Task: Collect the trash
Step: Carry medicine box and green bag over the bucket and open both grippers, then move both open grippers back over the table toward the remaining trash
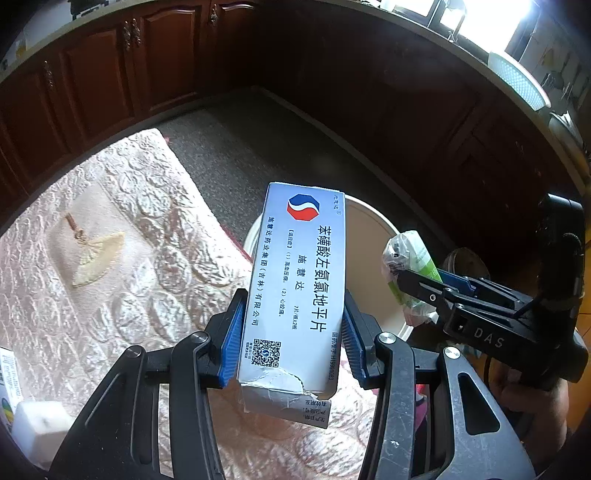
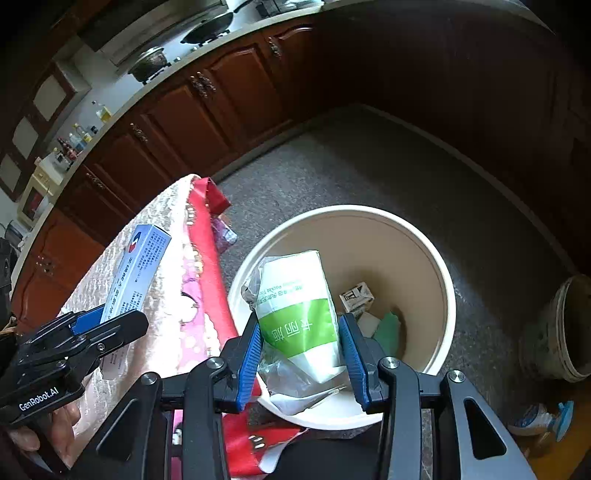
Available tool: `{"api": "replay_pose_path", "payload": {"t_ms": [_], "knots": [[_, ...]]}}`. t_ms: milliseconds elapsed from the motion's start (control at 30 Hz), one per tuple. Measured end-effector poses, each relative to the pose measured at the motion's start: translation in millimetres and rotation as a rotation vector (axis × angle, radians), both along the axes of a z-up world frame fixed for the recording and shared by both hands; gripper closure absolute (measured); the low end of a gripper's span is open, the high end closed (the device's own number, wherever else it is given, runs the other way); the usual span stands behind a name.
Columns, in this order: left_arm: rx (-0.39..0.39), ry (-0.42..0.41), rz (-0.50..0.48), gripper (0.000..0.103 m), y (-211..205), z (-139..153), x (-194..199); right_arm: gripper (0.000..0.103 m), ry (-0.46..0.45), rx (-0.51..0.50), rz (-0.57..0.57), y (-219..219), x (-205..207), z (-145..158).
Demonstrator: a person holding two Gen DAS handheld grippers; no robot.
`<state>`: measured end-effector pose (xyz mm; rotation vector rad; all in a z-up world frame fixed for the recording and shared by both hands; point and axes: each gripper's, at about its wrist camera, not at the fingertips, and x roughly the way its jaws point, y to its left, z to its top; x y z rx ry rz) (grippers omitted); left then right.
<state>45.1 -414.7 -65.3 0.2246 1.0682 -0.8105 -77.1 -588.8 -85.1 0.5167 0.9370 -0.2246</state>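
Blown-out window (image 1: pixel 491 22) glare far beyond claw; cabinets (image 2: pixel 461 92) murky (heavy fisheye bend, black vignette corners); foreground sharp.

A pale quilted cloth (image 1: pixel 122 236) covered the table, with a tasselled fan motif (image 1: pixel 92 254) stitched into it. A red cloth (image 2: pixel 210 266) with pink patches hung over the table's edge. Dark wooden cabinets (image 2: pixel 207 122) ran along the wall above a speckled grey floor (image 2: pixel 369 173). On the counter stood a pan (image 2: pixel 210 27), a pot (image 2: pixel 149 62) and a row of bottles (image 2: pixel 79 138) (contents too small to tell). A dirty grey bucket (image 2: pixel 565 332) sat on the floor, well apart from the table, and a spray bottle (image 2: pixel 543 419) lay near it. A white block (image 1: pixel 37 424) rested at the cloth's near corner.
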Motion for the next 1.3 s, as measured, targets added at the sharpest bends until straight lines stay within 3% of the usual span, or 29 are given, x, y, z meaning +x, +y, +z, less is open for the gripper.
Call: {"api": "replay_pose_path", "payload": {"t_ms": [600, 633, 700, 800, 1300], "knots": [[0.011, 0.106, -0.017, 0.057, -26.4, -27.5, 20.2, 0.063, 0.094, 0.041, -0.044, -16.9, 7.6, -42.2], [0.012, 0.114, -0.017, 0.056, -28.3, -29.8, 25.4, 0.061, 0.105, 0.044, -0.047, -17.4, 8.4, -45.0], [0.018, 0.128, -0.006, 0.056, -30.5, -32.6, 28.3, 0.048, 0.130, 0.040, -0.065, -18.6, 9.8, -51.1], [0.020, 0.144, -0.007, 0.052, -31.4, -35.7, 32.9, 0.047, 0.152, 0.040, -0.083, -21.8, 10.0, -57.5], [0.010, 0.100, 0.007, 0.051, -17.9, -22.0, 21.6, 0.045, 0.125, 0.044, -0.099, -21.6, 7.3, -45.7]]}}
